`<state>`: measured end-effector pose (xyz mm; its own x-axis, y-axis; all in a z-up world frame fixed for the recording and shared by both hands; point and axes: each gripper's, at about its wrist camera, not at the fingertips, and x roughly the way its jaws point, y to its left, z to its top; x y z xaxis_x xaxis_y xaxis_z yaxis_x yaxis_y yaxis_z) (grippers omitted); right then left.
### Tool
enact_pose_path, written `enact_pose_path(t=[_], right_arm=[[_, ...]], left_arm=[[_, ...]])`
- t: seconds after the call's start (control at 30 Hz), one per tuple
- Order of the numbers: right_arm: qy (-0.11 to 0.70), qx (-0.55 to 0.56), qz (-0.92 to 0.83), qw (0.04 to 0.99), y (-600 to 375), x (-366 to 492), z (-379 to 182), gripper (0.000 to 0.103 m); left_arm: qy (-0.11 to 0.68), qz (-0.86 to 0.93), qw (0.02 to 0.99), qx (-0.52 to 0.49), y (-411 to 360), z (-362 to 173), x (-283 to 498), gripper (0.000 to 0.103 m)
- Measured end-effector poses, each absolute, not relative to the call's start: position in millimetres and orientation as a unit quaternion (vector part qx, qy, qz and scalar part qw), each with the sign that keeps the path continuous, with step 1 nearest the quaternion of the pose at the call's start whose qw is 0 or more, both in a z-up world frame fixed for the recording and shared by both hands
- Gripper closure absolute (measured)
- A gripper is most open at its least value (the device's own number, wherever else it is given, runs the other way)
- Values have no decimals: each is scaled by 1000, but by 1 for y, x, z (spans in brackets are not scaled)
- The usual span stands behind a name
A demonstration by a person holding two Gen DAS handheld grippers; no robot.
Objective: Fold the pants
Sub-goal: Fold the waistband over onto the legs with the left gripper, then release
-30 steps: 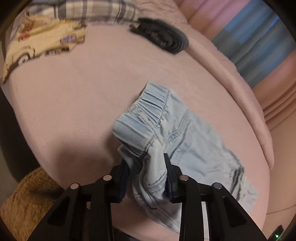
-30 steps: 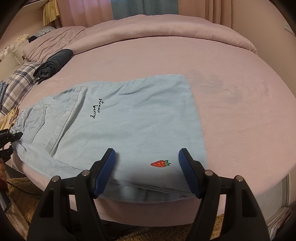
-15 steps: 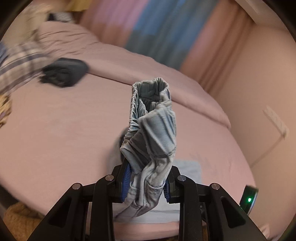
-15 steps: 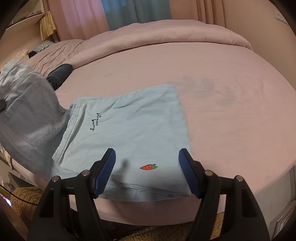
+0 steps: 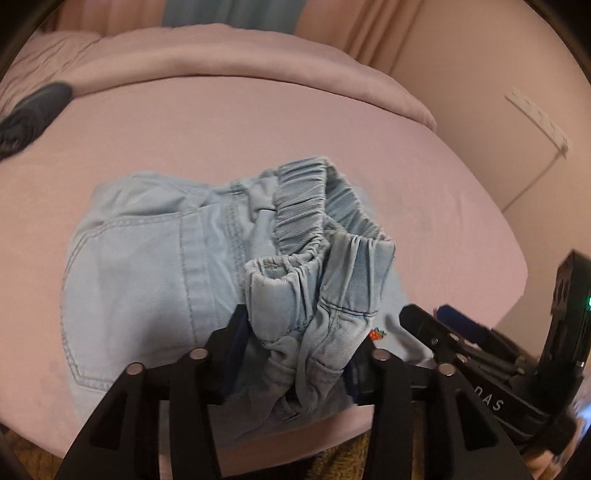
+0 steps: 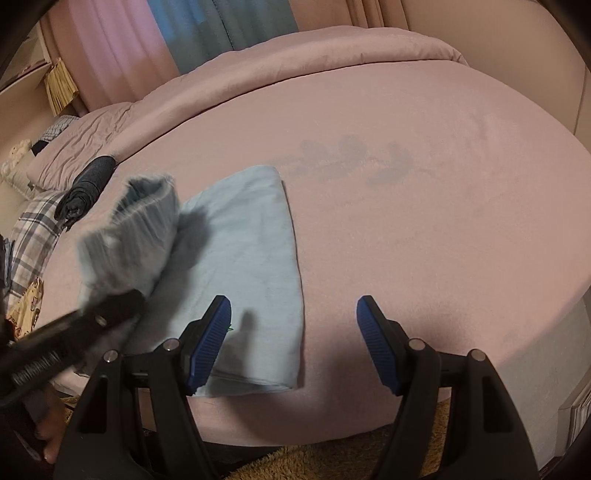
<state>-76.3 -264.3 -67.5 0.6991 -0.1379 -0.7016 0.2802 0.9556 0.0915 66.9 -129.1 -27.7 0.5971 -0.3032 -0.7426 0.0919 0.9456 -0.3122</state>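
Note:
Light blue denim pants (image 5: 147,288) lie on the pink bed (image 5: 258,122), folded over on themselves. My left gripper (image 5: 295,354) is shut on the bunched elastic waistband (image 5: 317,258) and holds it over the leg part near the bed's front edge. In the right wrist view the leg part (image 6: 255,266) lies flat, and the left gripper (image 6: 85,332) with the lifted waistband (image 6: 136,236) comes in from the left. My right gripper (image 6: 293,343) is open and empty, just above the bed's front edge, over the pants' right border. It also shows in the left wrist view (image 5: 458,332).
A dark rolled garment (image 6: 88,184) and a plaid cloth (image 6: 33,240) lie at the bed's far left. A folded duvet (image 6: 295,62) runs along the back. Curtains (image 6: 207,29) hang behind. A tan shaggy rug (image 6: 314,461) lies below the bed's edge.
My left gripper has carried the waistband up and over to the right, folding the pants onto the legs. The right gripper stayed open and shifted slightly right.

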Motion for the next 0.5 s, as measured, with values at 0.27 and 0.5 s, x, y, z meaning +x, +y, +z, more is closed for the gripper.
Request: enact_pose_path(t=[0.27,0.5], right_arm=[[363,58,-143,919,-259,-81,-61,32],[351,71,-84,930,-238,-74,-48,32]], left_arm=[[402,-240,850,-242,-104,3,51,37],[373,-85,896,-226,-35,5,35,36]])
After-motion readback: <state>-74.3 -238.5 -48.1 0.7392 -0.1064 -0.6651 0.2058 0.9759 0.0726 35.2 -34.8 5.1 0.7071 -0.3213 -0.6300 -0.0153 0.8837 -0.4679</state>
